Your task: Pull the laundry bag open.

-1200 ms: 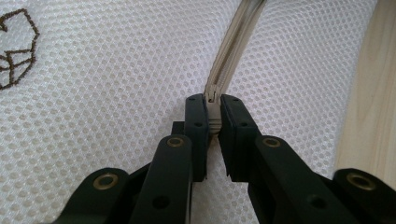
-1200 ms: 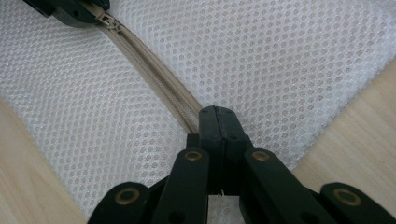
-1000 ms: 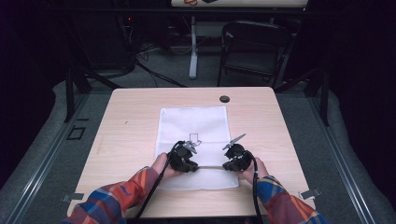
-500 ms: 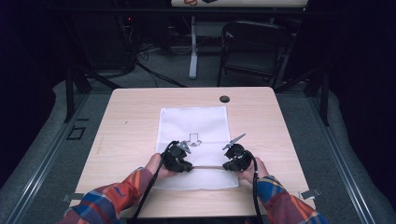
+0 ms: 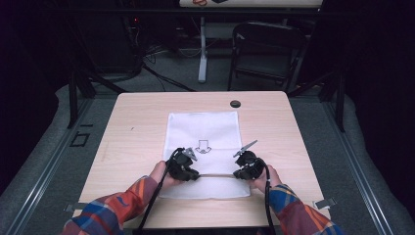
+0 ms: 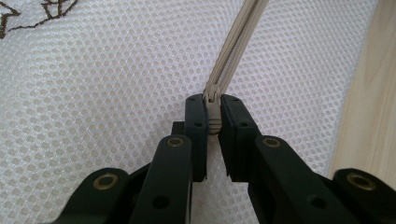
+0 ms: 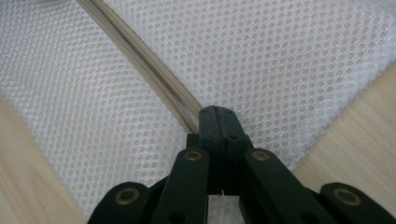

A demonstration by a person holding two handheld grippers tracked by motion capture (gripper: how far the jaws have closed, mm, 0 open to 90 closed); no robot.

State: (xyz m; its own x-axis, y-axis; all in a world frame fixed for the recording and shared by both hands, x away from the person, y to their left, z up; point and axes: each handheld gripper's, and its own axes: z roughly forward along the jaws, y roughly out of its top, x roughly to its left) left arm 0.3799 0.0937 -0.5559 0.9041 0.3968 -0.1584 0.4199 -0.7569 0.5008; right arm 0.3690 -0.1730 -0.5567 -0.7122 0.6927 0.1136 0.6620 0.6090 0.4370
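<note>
The left gripper (image 6: 212, 116) clamps the zip pull (image 6: 213, 111), and the right gripper (image 7: 218, 122) pinches the zip's (image 5: 215, 175) far end. The mesh bag (image 5: 205, 132) lies flat near the bench's (image 5: 132, 112) front edge. Zipping looks underway; next, slide the pull steadily along, keeping the track taut.

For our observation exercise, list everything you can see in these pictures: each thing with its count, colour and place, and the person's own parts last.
Mesh bag: one, white, middle of the table, a dark printed mark on it.
Zipper: one, beige, across the bag's near part.
Zipper pull: one, beige, between the left gripper's jaws.
Table: one, light wood.
Round cap: one, black, table's far edge.
Chair: one, dark, beyond the table.
Left gripper: black, shut on the zipper pull.
Right gripper: black, shut at the zipper's other end.
Sleeves: two, plaid.
</note>
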